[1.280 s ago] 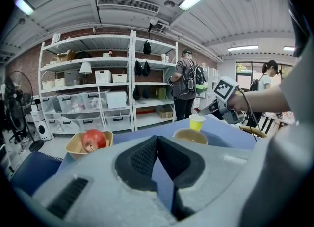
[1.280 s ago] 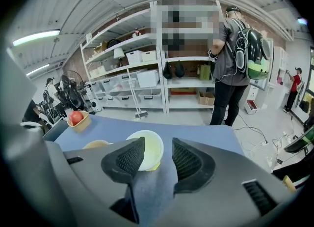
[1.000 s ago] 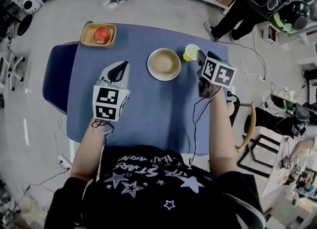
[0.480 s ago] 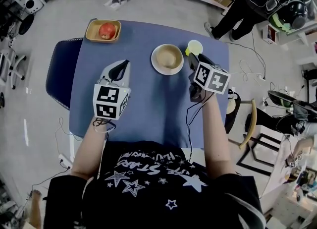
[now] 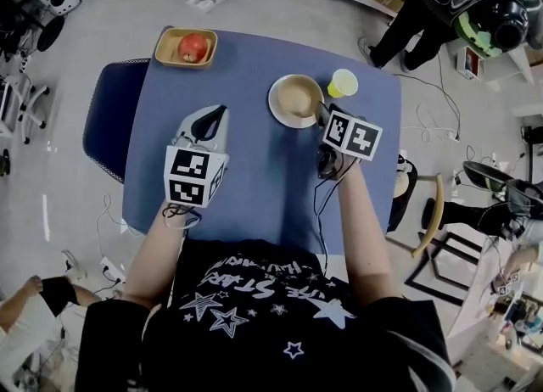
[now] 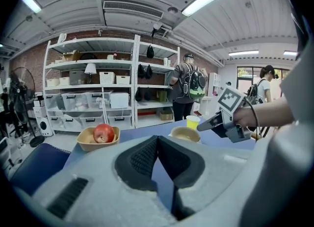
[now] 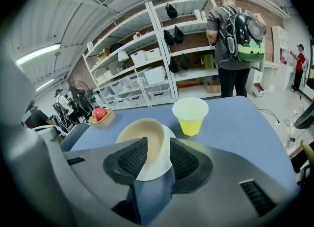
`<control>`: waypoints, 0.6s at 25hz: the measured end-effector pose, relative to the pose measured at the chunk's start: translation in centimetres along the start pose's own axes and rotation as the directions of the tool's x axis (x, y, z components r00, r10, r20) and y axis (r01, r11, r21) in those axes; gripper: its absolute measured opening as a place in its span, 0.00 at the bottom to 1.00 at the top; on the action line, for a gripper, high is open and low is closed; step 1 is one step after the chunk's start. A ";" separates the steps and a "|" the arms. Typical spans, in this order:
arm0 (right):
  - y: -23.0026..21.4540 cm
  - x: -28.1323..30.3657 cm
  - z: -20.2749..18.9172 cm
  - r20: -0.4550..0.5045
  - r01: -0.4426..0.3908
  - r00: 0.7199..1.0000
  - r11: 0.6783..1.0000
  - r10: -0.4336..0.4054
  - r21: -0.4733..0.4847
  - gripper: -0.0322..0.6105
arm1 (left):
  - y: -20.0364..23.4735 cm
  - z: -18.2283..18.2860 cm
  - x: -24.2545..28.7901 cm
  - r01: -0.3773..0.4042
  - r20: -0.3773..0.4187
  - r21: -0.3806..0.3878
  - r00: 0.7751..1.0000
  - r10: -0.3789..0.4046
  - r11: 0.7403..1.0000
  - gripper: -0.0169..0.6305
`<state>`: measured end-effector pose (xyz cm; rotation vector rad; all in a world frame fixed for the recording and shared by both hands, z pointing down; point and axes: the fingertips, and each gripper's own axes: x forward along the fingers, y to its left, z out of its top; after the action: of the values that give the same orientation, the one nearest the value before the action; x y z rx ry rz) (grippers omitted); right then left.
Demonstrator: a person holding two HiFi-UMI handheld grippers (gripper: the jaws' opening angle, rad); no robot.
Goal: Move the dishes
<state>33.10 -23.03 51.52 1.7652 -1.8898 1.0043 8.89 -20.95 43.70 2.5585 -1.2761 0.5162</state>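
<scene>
While the left gripper (image 5: 219, 112) hangs over the near-left part of the blue table (image 5: 254, 178), jaws closed tip to tip on nothing, the work lies with the right gripper (image 5: 321, 112). It is pitched down at the far-right group of dishes: a tan bowl (image 5: 297, 96) seated on a white plate (image 5: 277, 117), with a yellow cup (image 5: 343, 83) just beside them to the right. A wooden tray (image 5: 166, 42) holding an apple (image 5: 193, 45) stands well apart at the far-left corner.

The right gripper's jaws stand partly apart and have just been closing. Its own view shows the near-right rim of the bowl, with the plate under it, in the gap between the pads. Neither pad can be seen pressing on the rim, so nothing is held yet.

Assessment: the step in hand is the approach to the first grasp, on the bowl or its plate; no dish appears to have been moved.

Requirement for the next move: bring the rim fully between the pads, finish the closure, then lift level.

Risks noted: the bowl rests loose on the plate and may slide or tip it, and the cup stands close enough to be knocked.
</scene>
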 end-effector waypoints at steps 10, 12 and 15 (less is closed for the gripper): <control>0.4 2.7 -1.9 -0.071 0.011 0.997 0.998 -0.007 0.057 0.27 | 1.3 -1.5 -0.3 -0.006 -0.027 -0.013 1.000 0.006 1.000 0.06; 0.5 3.0 -2.0 -0.083 0.012 0.997 0.998 -0.007 0.061 0.26 | 1.5 -1.6 -0.2 -0.006 -0.029 -0.015 1.000 0.006 1.000 0.06; 0.5 3.3 -2.0 -0.096 0.015 0.995 0.997 -0.008 0.071 0.24 | 1.3 -1.6 -0.1 -0.006 -0.030 -0.016 1.000 0.006 1.000 0.06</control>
<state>31.76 -23.98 55.06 1.7327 -1.8042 1.1450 7.41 -21.07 45.15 2.5245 -1.2730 0.5410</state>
